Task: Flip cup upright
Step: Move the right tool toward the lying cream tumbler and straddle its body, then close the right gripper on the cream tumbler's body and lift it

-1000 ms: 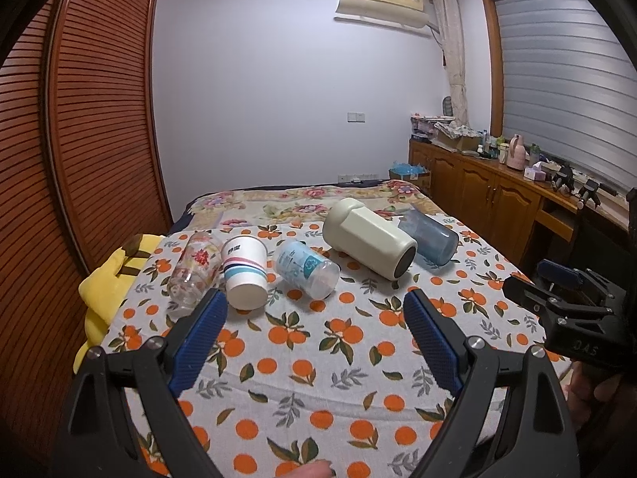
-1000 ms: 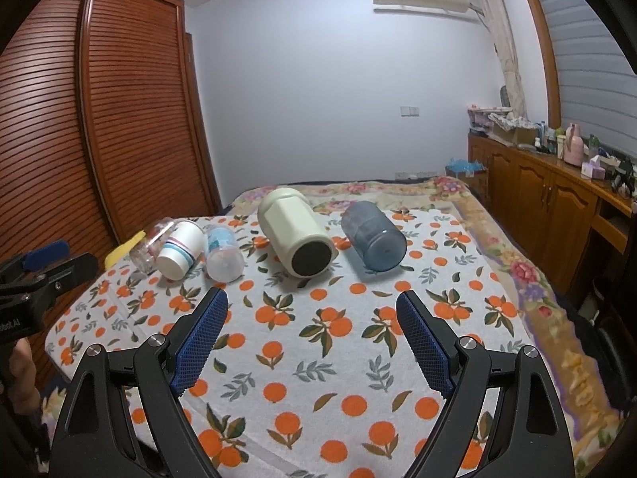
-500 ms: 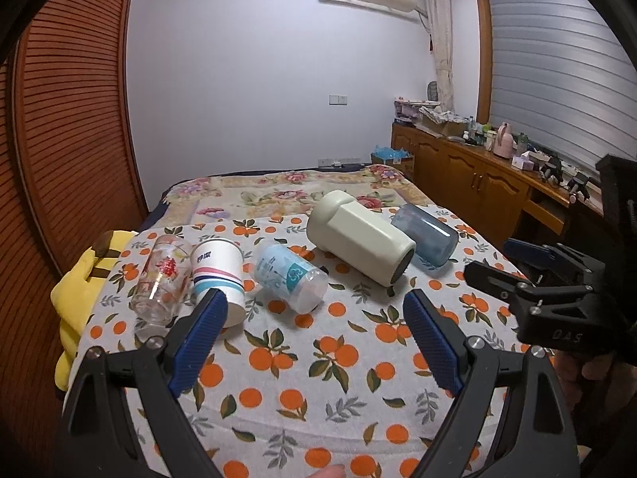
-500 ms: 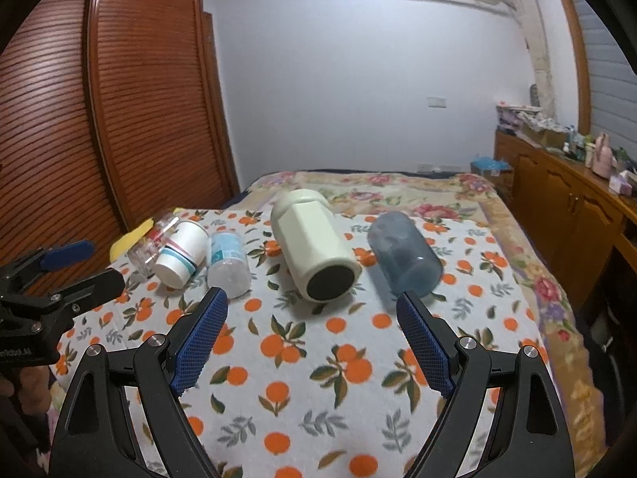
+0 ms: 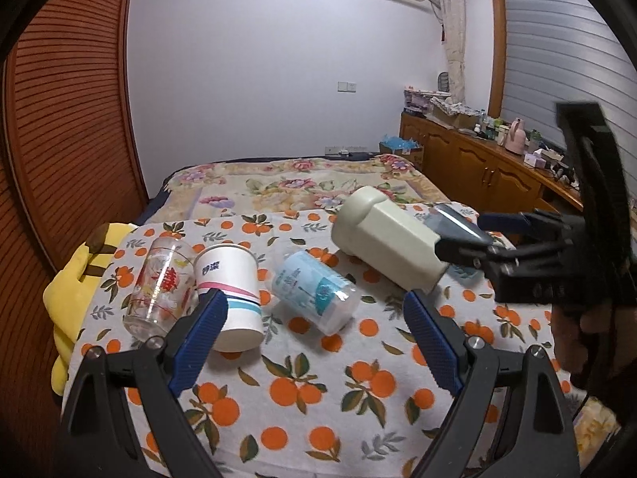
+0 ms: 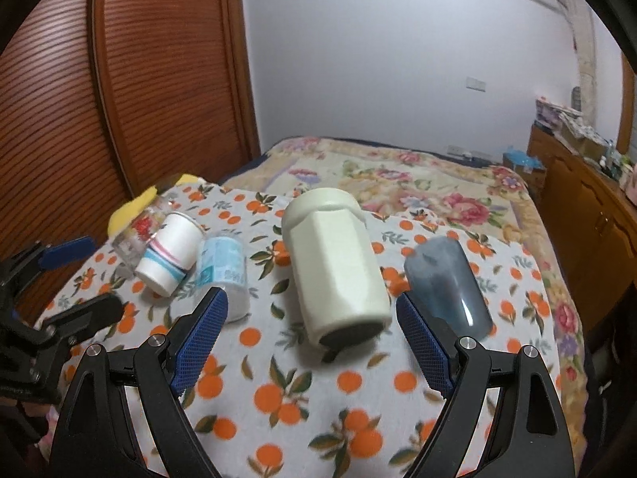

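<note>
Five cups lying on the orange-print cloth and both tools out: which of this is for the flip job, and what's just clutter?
For the job:
cream cup
blue tinted cup
light-blue printed cup
striped paper cup
painted glass
left tool, open
right tool, open

Just lying about:
yellow plush
floral blanket
wooden cabinet

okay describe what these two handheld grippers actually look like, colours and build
Both match: the left gripper and right gripper each have black angular plastic frames, silver screws at the joints, and two fingers faced with blue, finely ribbed pads. Seen from the left camera, the right gripper's body carries faint raised lettering, unreadable. No cables or sleeves are visible.
</note>
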Action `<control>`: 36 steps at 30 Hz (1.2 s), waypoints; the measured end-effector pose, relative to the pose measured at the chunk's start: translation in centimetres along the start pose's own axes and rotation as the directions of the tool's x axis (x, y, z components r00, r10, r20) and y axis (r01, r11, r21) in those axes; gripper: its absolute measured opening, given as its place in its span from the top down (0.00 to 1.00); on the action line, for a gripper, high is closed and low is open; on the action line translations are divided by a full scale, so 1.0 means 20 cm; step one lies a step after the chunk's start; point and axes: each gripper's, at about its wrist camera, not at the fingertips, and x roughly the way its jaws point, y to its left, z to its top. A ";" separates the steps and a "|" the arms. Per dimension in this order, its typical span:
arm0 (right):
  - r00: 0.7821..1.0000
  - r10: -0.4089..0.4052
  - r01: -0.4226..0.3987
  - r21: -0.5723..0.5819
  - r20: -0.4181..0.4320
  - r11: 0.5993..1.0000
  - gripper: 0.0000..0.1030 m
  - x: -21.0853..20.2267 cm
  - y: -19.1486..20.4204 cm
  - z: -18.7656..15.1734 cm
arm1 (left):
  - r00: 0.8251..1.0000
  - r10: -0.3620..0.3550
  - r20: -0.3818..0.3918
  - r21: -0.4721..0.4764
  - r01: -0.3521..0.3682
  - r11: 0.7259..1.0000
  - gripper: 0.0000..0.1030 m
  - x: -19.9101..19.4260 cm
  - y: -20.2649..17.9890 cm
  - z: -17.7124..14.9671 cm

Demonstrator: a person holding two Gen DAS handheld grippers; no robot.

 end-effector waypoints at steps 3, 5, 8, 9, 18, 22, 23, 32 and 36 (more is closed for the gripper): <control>0.998 0.007 -0.007 -0.003 -0.056 1.000 0.14 0.11 -0.03 0.07 | 1.000 -0.008 -0.019 -0.007 0.008 1.000 0.12 0.04 0.04 0.01; 0.995 0.021 -0.022 -0.007 -0.099 1.000 0.14 0.18 -0.06 0.10 | 1.000 -0.009 -0.026 -0.006 0.009 1.000 0.12 0.07 0.06 0.02; 0.986 0.018 -0.022 -0.022 -0.163 1.000 0.14 0.29 -0.07 0.14 | 0.999 -0.009 -0.038 -0.006 0.009 1.000 0.12 0.11 0.09 0.04; 0.982 0.026 -0.031 -0.024 -0.186 0.999 0.14 0.33 -0.08 0.14 | 0.999 -0.010 -0.043 -0.009 0.010 1.000 0.12 0.12 0.10 0.04; 0.940 0.084 -0.084 0.015 -0.331 0.996 0.14 0.52 -0.12 0.19 | 0.998 -0.018 -0.057 -0.008 0.018 1.000 0.12 0.18 0.15 0.08; 0.907 0.086 -0.094 0.000 -0.411 0.996 0.14 0.60 -0.11 0.20 | 0.997 -0.028 -0.065 -0.008 0.027 1.000 0.12 0.20 0.16 0.09; 0.898 0.089 -0.101 -0.005 -0.431 0.995 0.14 0.62 -0.10 0.20 | 0.997 -0.029 -0.067 -0.008 0.029 1.000 0.12 0.20 0.16 0.09; 0.864 0.004 -0.072 -0.116 -0.504 0.991 0.21 0.72 -0.07 0.17 | 0.997 -0.040 -0.071 -0.003 0.040 0.999 0.12 0.21 0.16 0.09; 0.845 -0.023 -0.075 -0.161 -0.534 0.984 0.24 0.74 -0.05 0.14 | 0.997 -0.040 -0.069 -0.005 0.040 0.999 0.12 0.20 0.17 0.09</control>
